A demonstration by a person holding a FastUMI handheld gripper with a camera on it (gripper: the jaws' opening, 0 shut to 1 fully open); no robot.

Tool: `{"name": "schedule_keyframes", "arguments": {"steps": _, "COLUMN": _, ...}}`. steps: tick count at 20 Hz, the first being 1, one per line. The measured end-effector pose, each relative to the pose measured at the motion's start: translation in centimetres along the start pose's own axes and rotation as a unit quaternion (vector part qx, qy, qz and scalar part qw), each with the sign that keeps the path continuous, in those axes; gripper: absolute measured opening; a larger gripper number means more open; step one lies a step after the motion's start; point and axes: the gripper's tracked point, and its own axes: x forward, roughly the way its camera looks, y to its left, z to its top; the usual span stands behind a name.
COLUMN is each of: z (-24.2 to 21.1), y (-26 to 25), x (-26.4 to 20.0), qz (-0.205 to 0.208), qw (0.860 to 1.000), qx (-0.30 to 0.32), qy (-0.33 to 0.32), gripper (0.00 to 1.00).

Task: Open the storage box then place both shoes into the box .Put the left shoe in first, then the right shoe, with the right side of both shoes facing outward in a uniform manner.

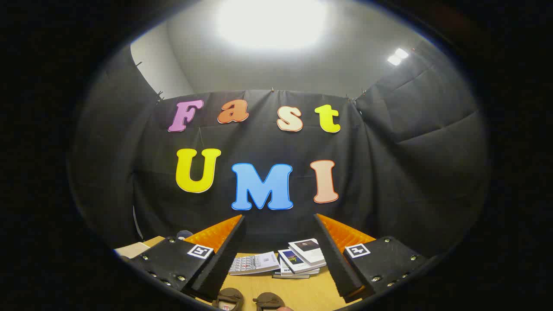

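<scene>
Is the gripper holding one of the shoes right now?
No, the gripper is open with nothing between its fingers, and the shoes sit on the table.

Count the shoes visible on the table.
2: both shoes, one and the other, lie side by side between the open gripper fingers, nearer than the books; partly cut off.

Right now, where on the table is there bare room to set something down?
Bare wood lies between the shoes and the books, inside the open gripper fingers' spread. Crowded: books stacked at the far edge, shoes side by side nearest the camera.
</scene>
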Motion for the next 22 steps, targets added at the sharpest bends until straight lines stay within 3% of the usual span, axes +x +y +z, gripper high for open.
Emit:
{"name": "schedule_keyframes", "arguments": {"steps": 16, "z": -0.4, "y": 0.7, "x": 0.2, "qz": 0.013, "qw": 1.0, "qx": -0.002, "qy": 0.004, "gripper": 0.95}}
{"name": "schedule_keyframes", "arguments": {"steps": 22, "z": -1.8, "y": 2.4, "x": 0.0, "qz": 0.036, "qw": 0.999, "qx": 0.013, "qy": 0.022, "gripper": 0.96}}
